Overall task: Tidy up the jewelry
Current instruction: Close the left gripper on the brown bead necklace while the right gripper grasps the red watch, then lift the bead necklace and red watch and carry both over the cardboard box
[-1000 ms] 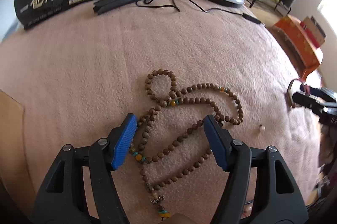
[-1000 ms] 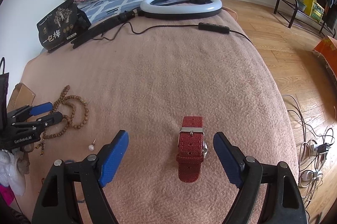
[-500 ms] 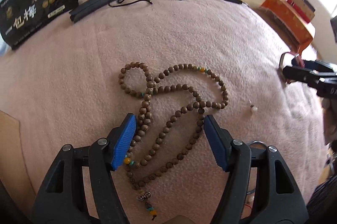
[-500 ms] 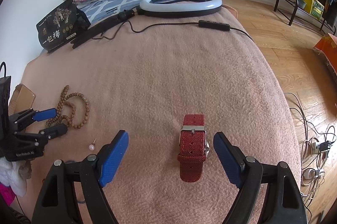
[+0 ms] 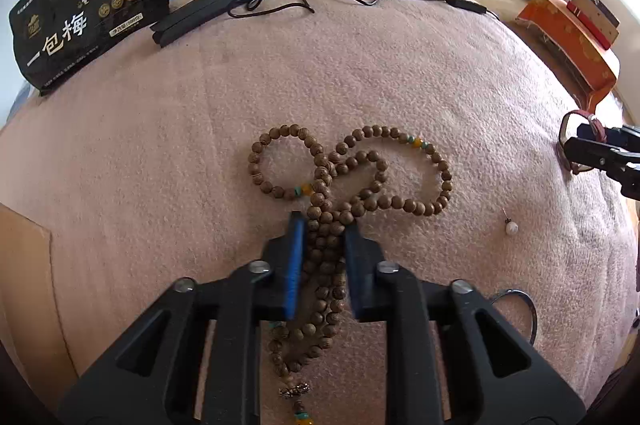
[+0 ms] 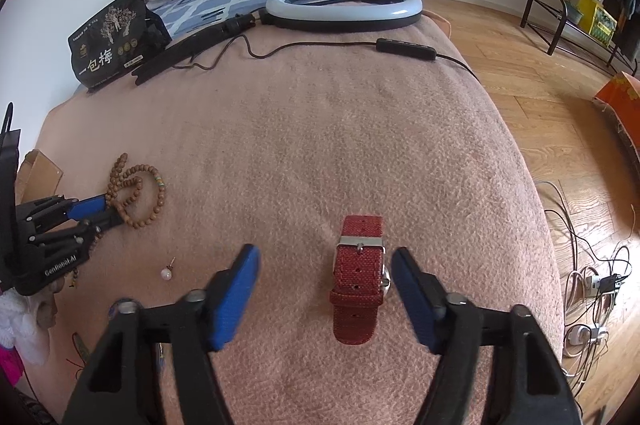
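Left wrist: left gripper (image 5: 323, 225) tilted steeply down, jaws closing, clenched on bunched strands of wooden bead necklace (image 5: 352, 177). Right gripper (image 6: 325, 259) jaws closing, red watch (image 6: 359, 273) untouched between them.

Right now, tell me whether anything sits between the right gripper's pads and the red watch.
Nothing visible does. The red watch lies on the pink blanket between the closing jaws of the right gripper, nearer the right-hand pad, with only bare blanket in the gaps. The pearl earring lies well off to the left.
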The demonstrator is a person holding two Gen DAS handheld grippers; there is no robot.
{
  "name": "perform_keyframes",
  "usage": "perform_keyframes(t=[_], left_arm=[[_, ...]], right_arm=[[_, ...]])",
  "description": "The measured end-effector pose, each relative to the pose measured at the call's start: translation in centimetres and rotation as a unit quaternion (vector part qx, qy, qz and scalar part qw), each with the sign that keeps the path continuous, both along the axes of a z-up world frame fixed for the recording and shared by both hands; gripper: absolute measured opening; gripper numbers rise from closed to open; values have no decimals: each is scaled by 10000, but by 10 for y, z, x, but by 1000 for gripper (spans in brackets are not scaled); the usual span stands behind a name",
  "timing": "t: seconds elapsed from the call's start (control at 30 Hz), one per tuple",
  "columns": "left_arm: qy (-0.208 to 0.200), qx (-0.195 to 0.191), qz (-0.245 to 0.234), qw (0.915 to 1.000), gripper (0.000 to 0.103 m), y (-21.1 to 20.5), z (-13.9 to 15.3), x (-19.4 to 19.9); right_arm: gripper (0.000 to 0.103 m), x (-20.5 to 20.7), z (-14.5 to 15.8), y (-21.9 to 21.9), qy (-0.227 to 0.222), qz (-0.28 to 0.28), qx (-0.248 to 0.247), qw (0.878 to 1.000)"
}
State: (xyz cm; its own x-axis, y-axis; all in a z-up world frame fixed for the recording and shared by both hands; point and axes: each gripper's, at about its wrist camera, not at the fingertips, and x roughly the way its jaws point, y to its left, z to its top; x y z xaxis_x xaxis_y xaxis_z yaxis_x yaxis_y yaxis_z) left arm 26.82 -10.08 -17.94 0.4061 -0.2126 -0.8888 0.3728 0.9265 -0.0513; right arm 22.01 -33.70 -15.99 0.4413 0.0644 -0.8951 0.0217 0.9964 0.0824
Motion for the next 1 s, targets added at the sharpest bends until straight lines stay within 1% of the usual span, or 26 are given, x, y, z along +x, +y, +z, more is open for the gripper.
perform_keyframes(t=[0.03, 0.07, 0.1, 0.17, 0.2, 0.4, 0.53, 0.73, 1.0], left_arm=[[7, -52, 26, 10000, 12, 2, 0, 0], [12, -97, 40, 9999, 11, 4, 0, 0], [13, -128, 53, 9999, 11, 5, 0, 0], [6, -174, 73, 9998, 11, 7, 1, -1], [0, -196, 85, 9998, 11, 7, 2, -1], [-76, -423, 193, 9989, 10, 17, 16, -9], [-191, -593, 265, 9977, 10, 25, 34, -16], [-458, -734, 300, 9958, 10, 36, 67, -35], [-732, -993, 426, 9914, 10, 58, 107, -59]], right_arm=[[48, 0, 0, -1, 24, -1, 34, 10000], [43, -1, -1, -2, 39, 3, 54, 10000], [34, -1, -1, -3, 61, -3, 62, 10000], [28, -2, -1, -5, 57, -20, 46, 10000], [20, -3, 0, -6, 40, -27, 34, 10000], [19, -9, 13, -4, -133, -2, -38, 9999], [19, -15, 24, 2, -275, 106, -185, 9994], [19, -28, 49, 12, -537, 224, -302, 9978], [19, -44, 77, 22, -756, 329, -304, 9961]])
